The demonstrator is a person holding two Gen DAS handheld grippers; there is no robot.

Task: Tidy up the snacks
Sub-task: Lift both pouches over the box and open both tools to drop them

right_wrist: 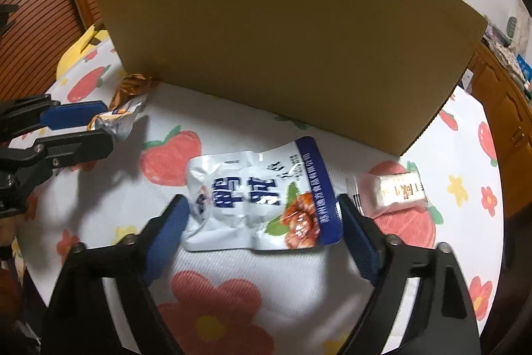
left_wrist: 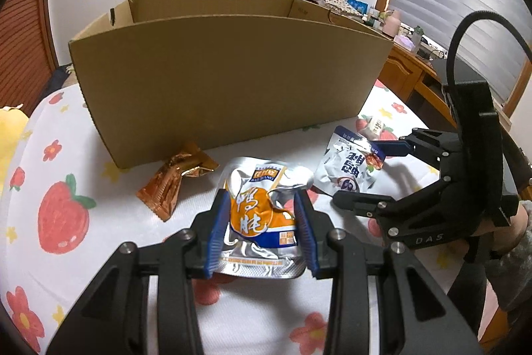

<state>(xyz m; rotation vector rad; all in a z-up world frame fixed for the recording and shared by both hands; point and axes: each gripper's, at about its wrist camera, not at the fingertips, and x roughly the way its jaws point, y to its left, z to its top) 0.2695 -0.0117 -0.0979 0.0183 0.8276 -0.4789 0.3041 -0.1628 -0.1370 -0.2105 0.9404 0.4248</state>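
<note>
The left hand-held gripper (left_wrist: 262, 235) is clamping its blue pads on the orange-and-silver snack pouch (left_wrist: 261, 218), holding it just in front of the cardboard box (left_wrist: 226, 82). The right hand-held gripper (right_wrist: 262, 232) is standing wide open around the white-and-blue snack pouch (right_wrist: 259, 202), which is lying flat on the strawberry-print tabletop (right_wrist: 232, 271) in front of the box; whether the pads are touching its edges is unclear. A copper foil wrapper (left_wrist: 176, 182) is lying against the box's front wall toward its left end. A small pale wrapped snack (right_wrist: 395, 192) is resting near the box's right corner.
</note>
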